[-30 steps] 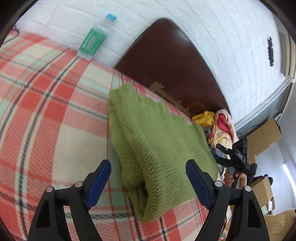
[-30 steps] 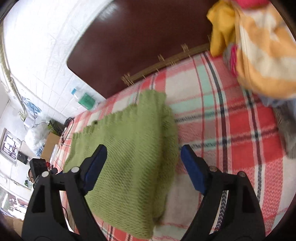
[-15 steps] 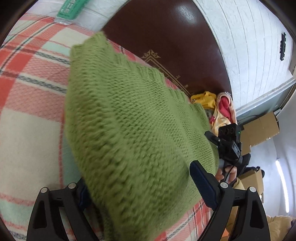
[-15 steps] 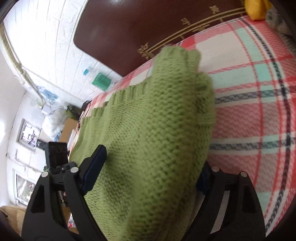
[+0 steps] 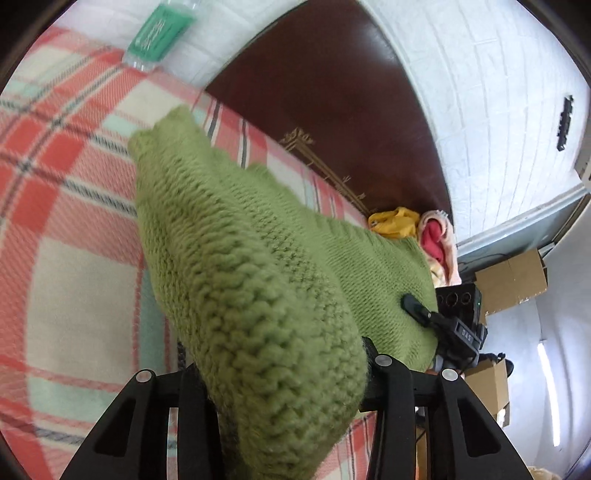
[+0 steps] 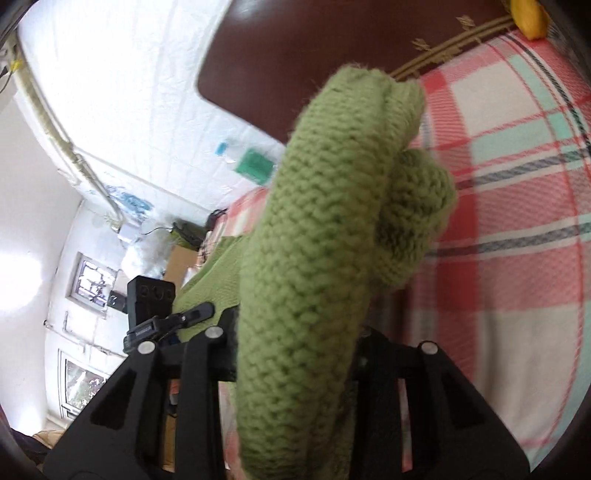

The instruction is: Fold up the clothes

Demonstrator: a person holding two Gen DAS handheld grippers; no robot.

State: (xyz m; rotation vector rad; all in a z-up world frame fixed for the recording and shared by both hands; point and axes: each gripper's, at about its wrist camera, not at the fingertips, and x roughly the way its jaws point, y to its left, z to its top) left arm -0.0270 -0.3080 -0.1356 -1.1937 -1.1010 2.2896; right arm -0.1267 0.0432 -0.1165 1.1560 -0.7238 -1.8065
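Note:
A folded green knit sweater (image 5: pixel 236 258) lies over the red plaid bedspread (image 5: pixel 66 192), lifted at both near ends. My left gripper (image 5: pixel 280 387) is shut on one folded end; the thick knit bulges between its jaws and hides the pads. My right gripper (image 6: pixel 295 354) is shut on the other end of the sweater (image 6: pixel 325 206), which rises in a roll between its jaws. The right gripper also shows in the left wrist view (image 5: pixel 443 328), and the left gripper in the right wrist view (image 6: pixel 159 314), each at the far end of the sweater.
A dark wooden headboard (image 5: pixel 332 96) stands behind the bed against a white brick wall. A green-labelled water bottle (image 5: pixel 159 33) lies at the bed's far edge. A pile of yellow and red clothes (image 5: pixel 417 229) sits by the headboard. Cardboard boxes (image 5: pixel 513 277) stand beside the bed.
Both grippers moved in over the ends of the sweater and closed on it. The ends are now raised off the bedspread.

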